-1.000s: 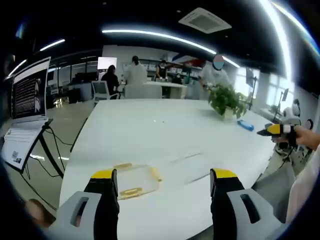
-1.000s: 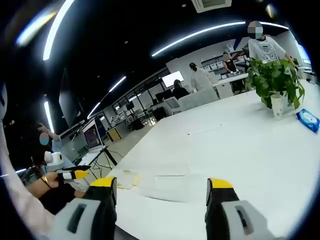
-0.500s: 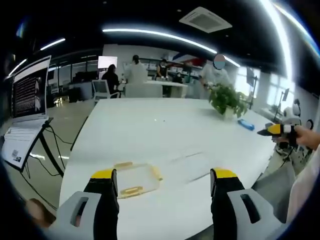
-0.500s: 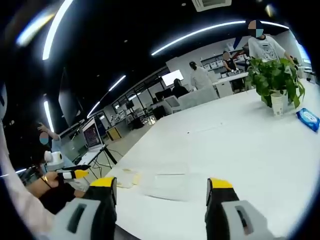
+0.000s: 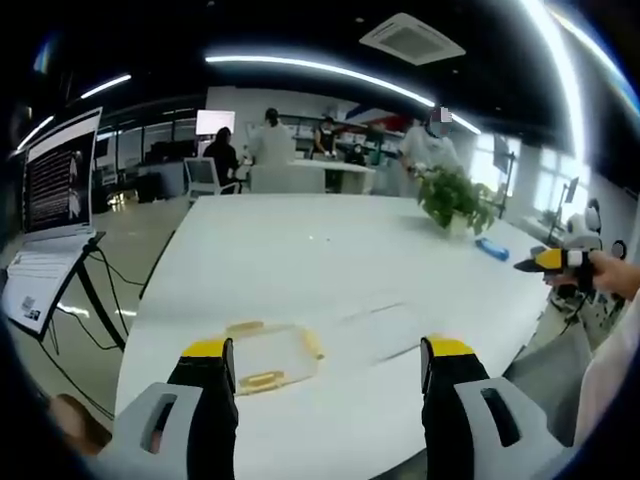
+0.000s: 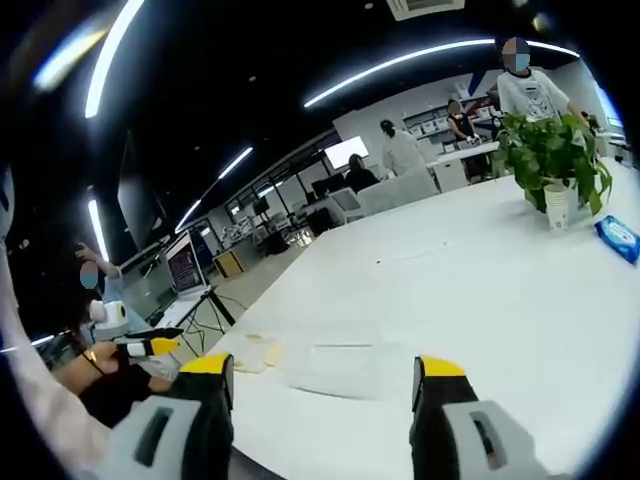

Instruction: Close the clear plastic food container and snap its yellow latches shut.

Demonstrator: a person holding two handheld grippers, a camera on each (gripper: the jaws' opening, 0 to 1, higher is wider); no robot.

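Plainly, in the left gripper view a laptop [image 5: 55, 195] stands on a stand at the far left, off the white desk [image 5: 300, 250], and the left tongs [image 5: 328, 385] rise from the bottom with their yellow-tipped jaws spread wide and nothing between them. The clear plastic food container [image 5: 268, 357] lies flat on the desk near its front edge, just past the left jaw's tip and apart from it, with yellow latches [image 5: 261, 381] showing on its near, far and right sides; its long axis runs across the view. To its right, between the two jaws and farther off, lies the clear lid [image 5: 385, 325], faint against the white top, beside the container and not on it. Farther right stand a potted plant [image 5: 455, 200] and a blue pack [image 5: 491, 250], and at the right edge the right tongs [image 5: 545, 261] come in, held in a hand, off the desk; whether those are open cannot be told from there. In the right gripper view the right tongs [image 6: 322, 385] are likewise wide open and empty, with the container [image 6: 255, 354] beyond the left jaw and the lid [image 6: 335, 363] between the jaws. Since a second ago nothing on the desk has moved and both tongs have stayed open at the same height.
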